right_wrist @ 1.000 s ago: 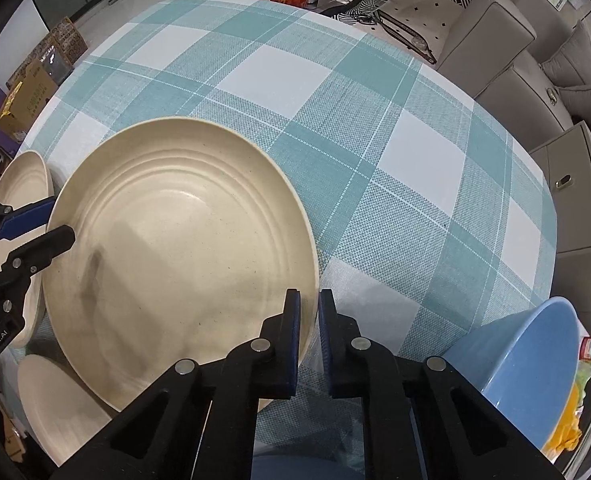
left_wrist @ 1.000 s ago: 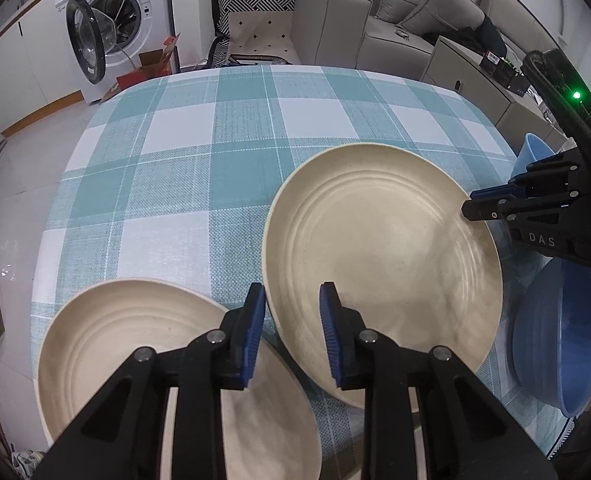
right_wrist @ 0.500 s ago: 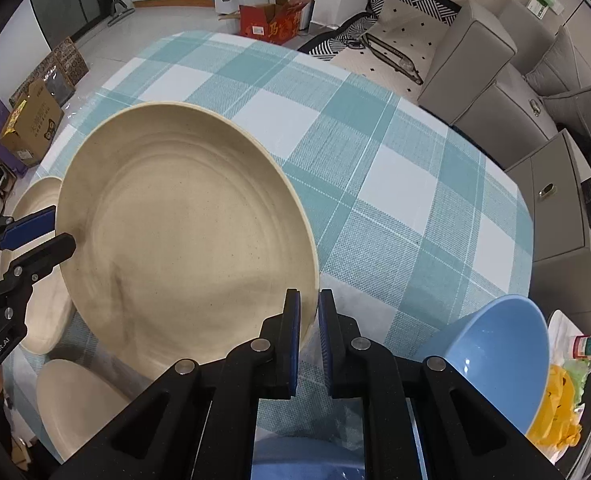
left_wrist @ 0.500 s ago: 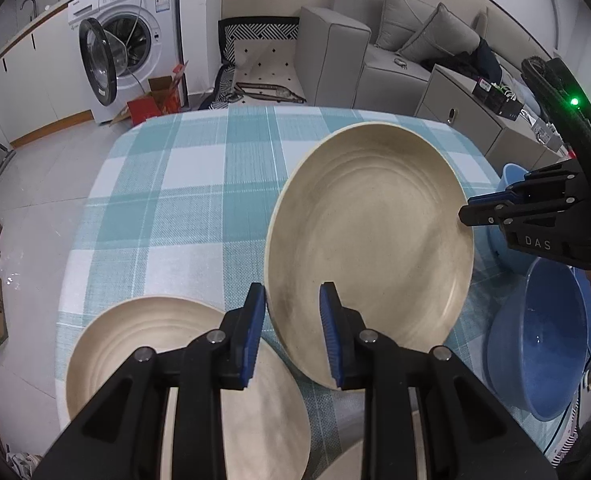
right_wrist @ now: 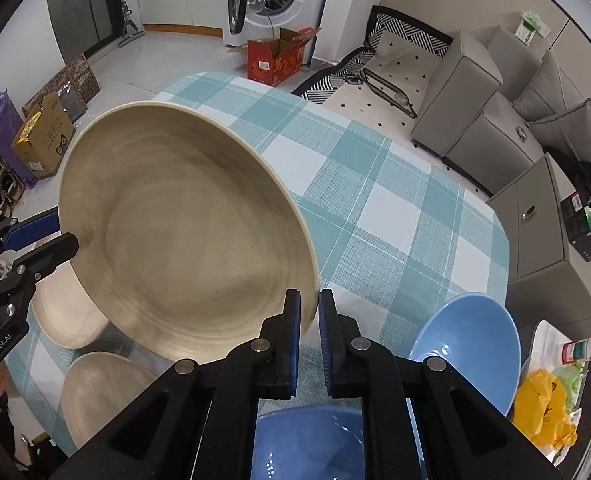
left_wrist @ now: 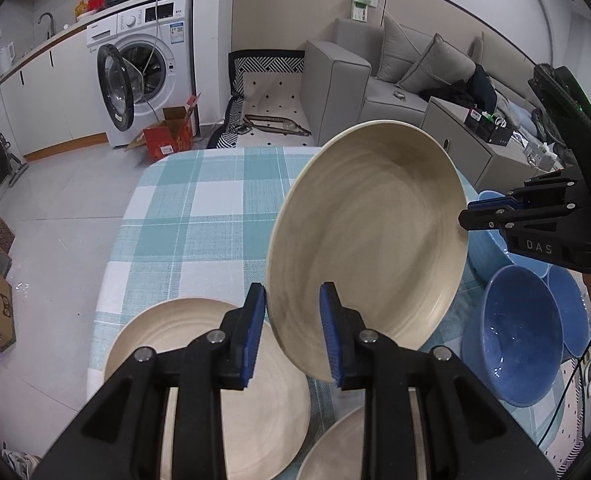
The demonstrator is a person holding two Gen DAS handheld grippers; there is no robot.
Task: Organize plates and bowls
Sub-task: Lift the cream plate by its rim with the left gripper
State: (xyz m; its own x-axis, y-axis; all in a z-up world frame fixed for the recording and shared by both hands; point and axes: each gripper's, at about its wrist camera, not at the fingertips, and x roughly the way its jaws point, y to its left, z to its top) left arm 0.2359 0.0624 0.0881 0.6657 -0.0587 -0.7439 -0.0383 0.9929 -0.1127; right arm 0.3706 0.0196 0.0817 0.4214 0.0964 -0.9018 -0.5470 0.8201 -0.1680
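A large beige plate (left_wrist: 369, 248) hangs tilted in the air above the checked table (left_wrist: 199, 220). My left gripper (left_wrist: 291, 336) is shut on its near rim; in the right wrist view it (right_wrist: 45, 238) holds the plate's (right_wrist: 187, 240) left edge. My right gripper (right_wrist: 309, 336) is shut on the opposite rim and shows in the left wrist view (left_wrist: 469, 212) at the plate's right edge. Two more beige plates (left_wrist: 211, 364) (left_wrist: 335, 448) lie on the table below. Blue bowls (left_wrist: 523, 332) (right_wrist: 471, 344) (right_wrist: 307, 440) sit at the table's right side.
The table's far half (right_wrist: 375, 184) has only the checked cloth on it. A grey sofa (left_wrist: 375, 76), a grey cabinet (right_wrist: 535, 216), a washing machine (left_wrist: 143, 68) and cardboard boxes (right_wrist: 279, 60) stand around the table. A yellow bag (right_wrist: 547, 408) lies at the right.
Both grippers have lifted the large beige plate off the table and tilted it upward. The other plates and the bowls have stayed put.
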